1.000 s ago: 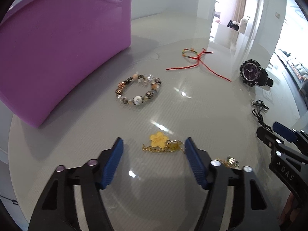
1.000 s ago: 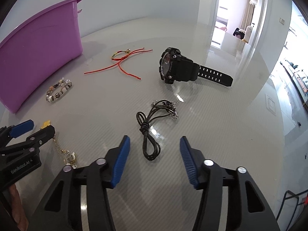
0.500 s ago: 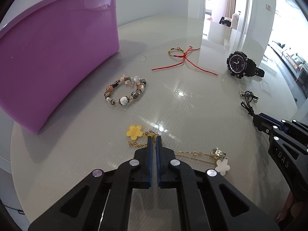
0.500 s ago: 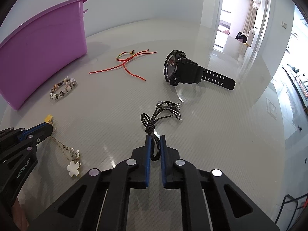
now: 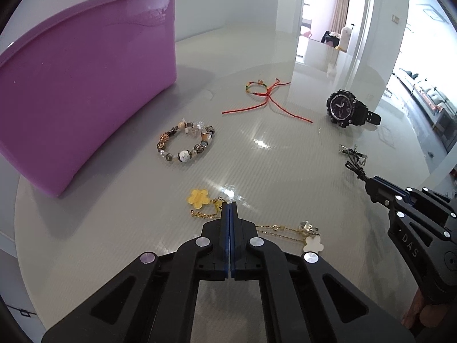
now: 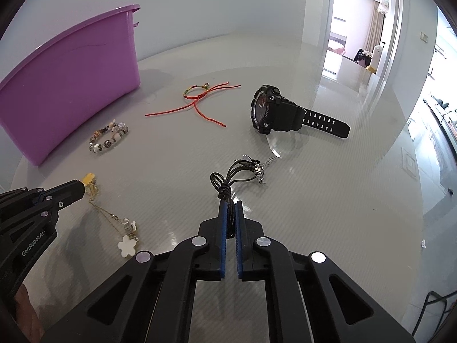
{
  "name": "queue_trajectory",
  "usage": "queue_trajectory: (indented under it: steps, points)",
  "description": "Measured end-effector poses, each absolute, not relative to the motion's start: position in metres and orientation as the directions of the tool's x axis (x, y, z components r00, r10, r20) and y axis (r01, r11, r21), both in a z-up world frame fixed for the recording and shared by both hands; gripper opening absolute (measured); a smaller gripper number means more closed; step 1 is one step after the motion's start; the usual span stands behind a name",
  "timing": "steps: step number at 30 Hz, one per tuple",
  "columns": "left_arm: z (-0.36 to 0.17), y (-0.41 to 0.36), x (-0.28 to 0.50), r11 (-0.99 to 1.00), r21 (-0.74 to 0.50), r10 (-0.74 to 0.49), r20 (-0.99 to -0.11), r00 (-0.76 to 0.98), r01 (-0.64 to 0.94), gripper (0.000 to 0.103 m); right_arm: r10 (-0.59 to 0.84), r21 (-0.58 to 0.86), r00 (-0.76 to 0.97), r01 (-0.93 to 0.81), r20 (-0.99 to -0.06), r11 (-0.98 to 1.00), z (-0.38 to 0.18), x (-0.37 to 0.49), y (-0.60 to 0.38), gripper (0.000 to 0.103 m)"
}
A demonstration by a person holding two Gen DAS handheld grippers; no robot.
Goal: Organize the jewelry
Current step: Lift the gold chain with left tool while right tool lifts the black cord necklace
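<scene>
My left gripper (image 5: 230, 205) is shut on the gold chain (image 5: 278, 228) with a yellow flower charm (image 5: 199, 197) and a white flower charm (image 5: 313, 243); the chain hangs just above the table. It also shows in the right wrist view (image 6: 98, 193). My right gripper (image 6: 230, 203) is shut on the black cord necklace (image 6: 228, 175), whose clasp end (image 6: 257, 168) trails on the table. The purple tub (image 5: 85, 85) stands at the left.
A beaded bracelet (image 5: 185, 143), a red string bracelet (image 5: 265, 97) and a black sport watch (image 6: 277, 113) lie on the glossy grey round table (image 5: 257, 157). An open doorway is at the far right.
Both grippers closed, the left on the gold chain and the right on the black cord. Both have since lifted slightly, drawing the chain and cord up.
</scene>
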State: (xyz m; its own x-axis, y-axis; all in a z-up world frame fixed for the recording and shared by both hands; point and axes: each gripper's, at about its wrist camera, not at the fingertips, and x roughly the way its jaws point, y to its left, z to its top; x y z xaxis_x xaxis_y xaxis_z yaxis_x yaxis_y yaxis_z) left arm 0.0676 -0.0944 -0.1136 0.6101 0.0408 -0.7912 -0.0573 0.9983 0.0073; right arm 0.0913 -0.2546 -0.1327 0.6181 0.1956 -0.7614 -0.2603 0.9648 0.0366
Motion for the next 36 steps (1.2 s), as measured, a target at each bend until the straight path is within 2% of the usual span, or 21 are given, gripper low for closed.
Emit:
queue_trajectory:
  steps: [15, 17, 18, 19, 21, 30, 34, 36]
  points:
    - [-0.126, -0.091, 0.075, 0.995, 0.048, 0.088, -0.799, 0.594, -0.083, 0.004, 0.194, 0.039, 0.609, -0.259, -0.769, 0.965, -0.138, 0.096, -0.257, 0.005]
    - [-0.126, -0.092, 0.076, 0.995, 0.047, 0.088, -0.798, 0.596, -0.084, 0.010, 0.194, 0.038, 0.609, -0.260, -0.769, 0.965, -0.139, 0.097, -0.257, 0.005]
    - [-0.127, -0.092, 0.076, 0.995, 0.047, 0.090, -0.798, 0.596, -0.087, 0.021, 0.195, 0.038, 0.608, -0.261, -0.770, 0.965, -0.139, 0.098, -0.257, 0.005]
    - [-0.126, -0.092, 0.076, 0.995, 0.048, 0.092, -0.796, 0.599, -0.089, 0.037, 0.195, 0.039, 0.606, -0.261, -0.771, 0.965, -0.140, 0.098, -0.257, 0.005]
    - [-0.124, -0.092, 0.074, 0.994, 0.053, 0.102, -0.782, 0.614, -0.098, 0.048, 0.196, 0.041, 0.606, -0.259, -0.771, 0.965, -0.140, 0.099, -0.258, 0.005]
    - [-0.129, -0.099, 0.078, 0.993, 0.072, 0.112, -0.791, 0.601, -0.091, 0.047, 0.197, 0.045, 0.603, -0.259, -0.773, 0.965, -0.142, 0.100, -0.259, 0.006]
    - [-0.131, -0.103, 0.080, 0.994, 0.069, 0.108, -0.792, 0.600, -0.087, 0.041, 0.196, 0.046, 0.603, -0.255, -0.773, 0.966, -0.144, 0.100, -0.260, 0.005]
    - [-0.131, -0.105, 0.082, 0.995, 0.063, 0.101, -0.792, 0.602, -0.083, 0.034, 0.196, 0.046, 0.604, -0.254, -0.773, 0.966, -0.144, 0.100, -0.261, 0.005]
